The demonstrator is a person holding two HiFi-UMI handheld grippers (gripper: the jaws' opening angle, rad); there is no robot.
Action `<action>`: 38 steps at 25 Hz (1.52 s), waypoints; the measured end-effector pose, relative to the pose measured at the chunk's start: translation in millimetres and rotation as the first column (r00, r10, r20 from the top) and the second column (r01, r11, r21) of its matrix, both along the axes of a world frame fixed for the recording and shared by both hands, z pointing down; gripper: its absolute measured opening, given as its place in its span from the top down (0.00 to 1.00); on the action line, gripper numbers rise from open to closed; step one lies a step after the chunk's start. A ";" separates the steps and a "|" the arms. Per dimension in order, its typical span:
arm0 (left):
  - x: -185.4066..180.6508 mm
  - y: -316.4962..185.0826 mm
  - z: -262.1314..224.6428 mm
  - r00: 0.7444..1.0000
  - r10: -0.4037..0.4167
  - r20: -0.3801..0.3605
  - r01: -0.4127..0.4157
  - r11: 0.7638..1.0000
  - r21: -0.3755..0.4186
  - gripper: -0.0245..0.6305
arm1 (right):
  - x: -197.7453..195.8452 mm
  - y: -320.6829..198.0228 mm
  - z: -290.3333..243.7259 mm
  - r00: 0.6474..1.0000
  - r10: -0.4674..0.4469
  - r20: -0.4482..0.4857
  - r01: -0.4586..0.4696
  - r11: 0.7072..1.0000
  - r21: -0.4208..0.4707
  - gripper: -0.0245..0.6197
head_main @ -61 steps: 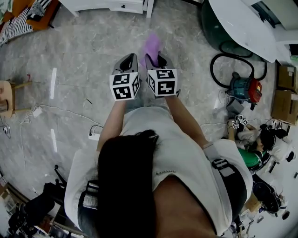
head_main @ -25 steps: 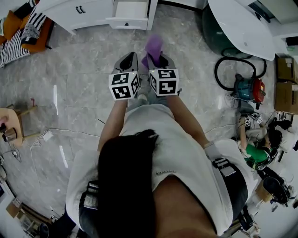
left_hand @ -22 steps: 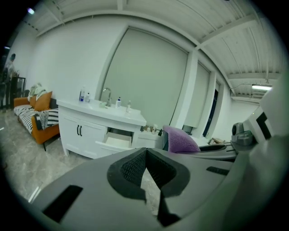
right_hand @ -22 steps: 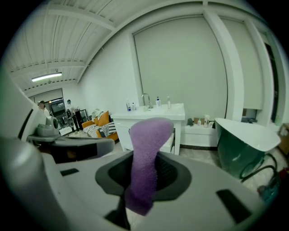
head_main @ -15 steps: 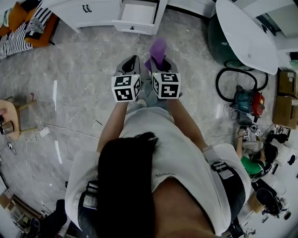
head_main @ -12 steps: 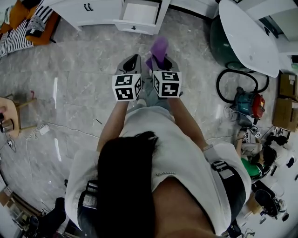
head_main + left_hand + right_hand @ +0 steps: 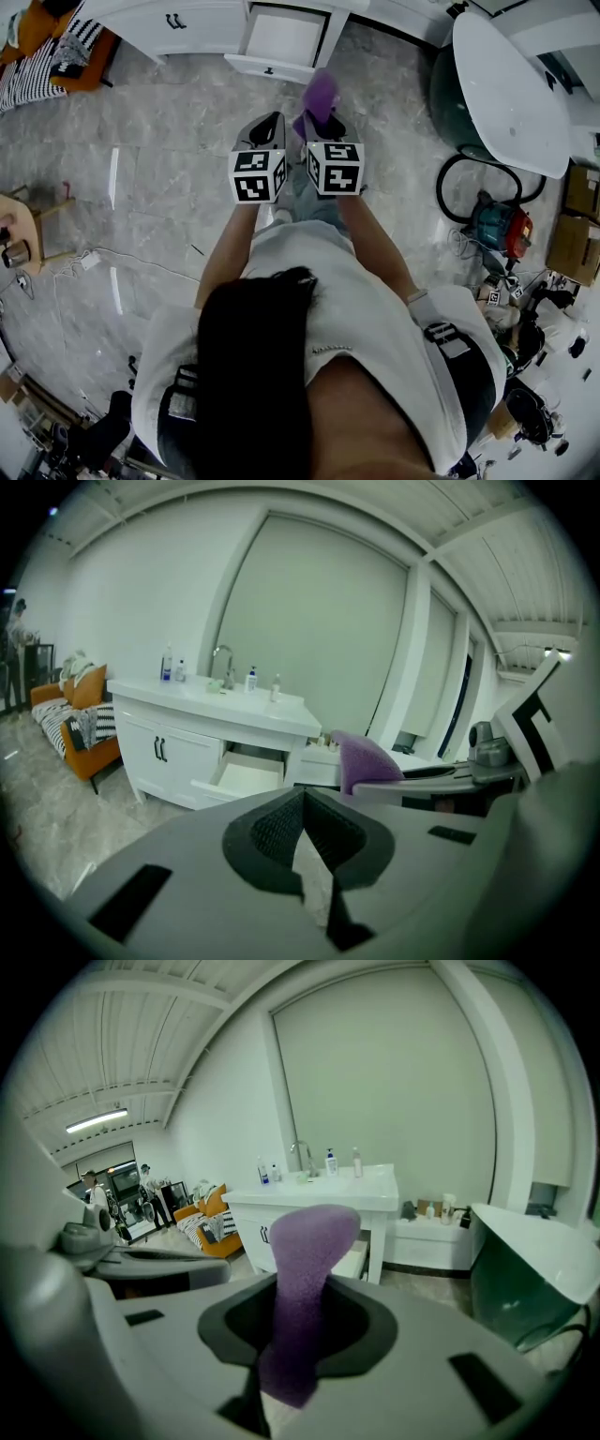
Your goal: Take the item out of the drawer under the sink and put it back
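Observation:
A soft purple item (image 7: 322, 92) sticks up out of my right gripper (image 7: 318, 122), whose jaws are shut on its lower part; in the right gripper view the purple item (image 7: 307, 1269) rises from between the pads (image 7: 349, 1330). My left gripper (image 7: 268, 122) is alongside, shut with nothing in it; its dark pads (image 7: 272, 832) meet at the tip. Ahead stands the white sink cabinet (image 7: 183, 21) with one drawer (image 7: 284, 42) pulled open, its inside looking bare. That open drawer (image 7: 246, 775) also shows in the left gripper view, below the sink counter (image 7: 220, 703).
A white bathtub with a dark green side (image 7: 511, 89) stands to the right, with a vacuum cleaner and hose (image 7: 495, 223) and cardboard boxes (image 7: 574, 225) beyond. An orange sofa (image 7: 42, 47) is at far left. A cable (image 7: 122, 267) lies on the marble floor.
The cabinet and its open drawer have come further into the head view and closer. Both grippers keep their pose side by side, the purple item still in the right one.

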State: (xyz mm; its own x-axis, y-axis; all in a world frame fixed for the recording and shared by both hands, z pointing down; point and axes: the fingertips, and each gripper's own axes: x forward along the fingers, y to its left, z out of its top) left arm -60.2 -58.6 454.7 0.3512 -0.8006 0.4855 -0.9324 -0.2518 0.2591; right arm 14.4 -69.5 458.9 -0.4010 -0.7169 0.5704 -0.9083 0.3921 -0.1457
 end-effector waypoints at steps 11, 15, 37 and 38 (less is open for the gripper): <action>1.6 -86.1 6.3 0.995 -0.086 -0.041 0.084 0.995 -0.051 0.96 | 1.7 -83.7 10.5 0.995 -0.098 0.001 0.098 0.994 -0.058 0.79; 10.9 -113.9 6.4 0.995 -0.088 -0.039 0.086 0.995 -0.058 0.96 | 0.7 -110.9 14.0 0.991 -0.131 0.005 0.131 0.988 -0.077 0.79; -2.7 -190.0 16.4 0.978 -0.208 -0.009 0.207 0.976 -0.065 0.96 | -11.9 -193.9 17.9 0.969 -0.248 0.000 0.247 0.966 -0.071 0.79; -4.8 -192.6 17.1 0.978 -0.209 -0.009 0.208 0.976 -0.064 0.96 | -13.1 -196.3 18.5 0.969 -0.246 -0.002 0.245 0.967 -0.070 0.79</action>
State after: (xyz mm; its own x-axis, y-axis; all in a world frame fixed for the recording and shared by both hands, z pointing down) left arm -65.0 -251.2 471.8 0.1871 -0.8256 0.5324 -0.9586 -0.0350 0.2826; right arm 1.4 -265.8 477.4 -0.5539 -0.5558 0.6199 -0.7869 0.5928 -0.1715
